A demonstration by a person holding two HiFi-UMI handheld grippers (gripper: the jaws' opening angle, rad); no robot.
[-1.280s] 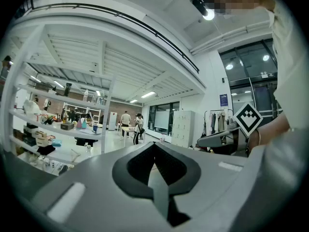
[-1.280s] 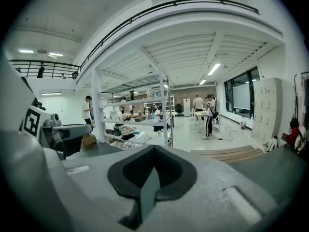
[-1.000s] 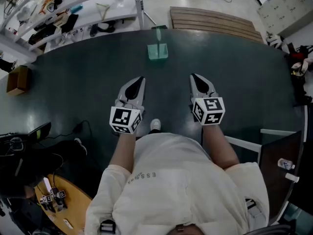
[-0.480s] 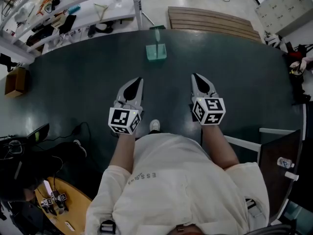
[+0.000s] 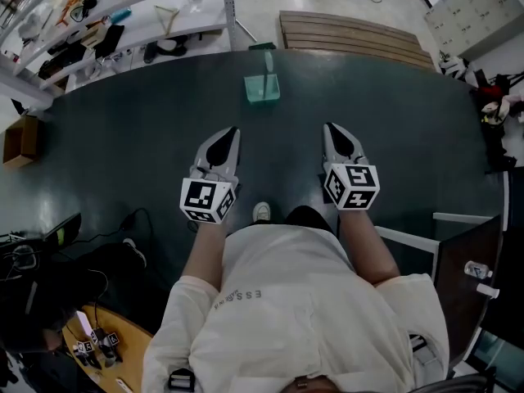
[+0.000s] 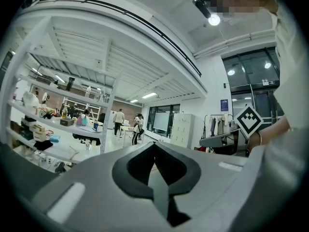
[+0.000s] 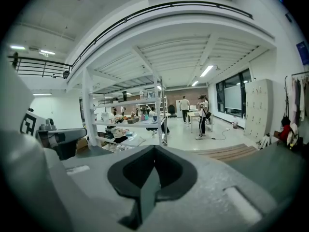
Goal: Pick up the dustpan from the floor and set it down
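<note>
The dustpan (image 5: 262, 87), pale translucent green with an upright handle, stands on the dark green floor mat (image 5: 123, 146) ahead of me, between the lines of my two grippers and well beyond their tips. My left gripper (image 5: 230, 133) is held out over the mat, jaws together with nothing between them. My right gripper (image 5: 331, 128) is beside it, also shut and empty. In the left gripper view the closed jaws of the left gripper (image 6: 154, 148) fill the lower half; the right gripper (image 7: 154, 150) looks the same in its own view. Neither gripper view shows the dustpan.
A white shelf rack (image 5: 123, 15) loaded with small items stands at the far left. A slatted wooden platform (image 5: 352, 35) lies behind the dustpan. A cardboard box (image 5: 20, 137) sits at the mat's left edge, cables (image 5: 123, 228) near my left side, a dark panel (image 5: 467, 277) at right.
The person has stepped slightly forward, carrying both grippers along; the box has slid towards the left edge of the view and a dark shoe or knee now shows below the right gripper. Jaws unchanged.
</note>
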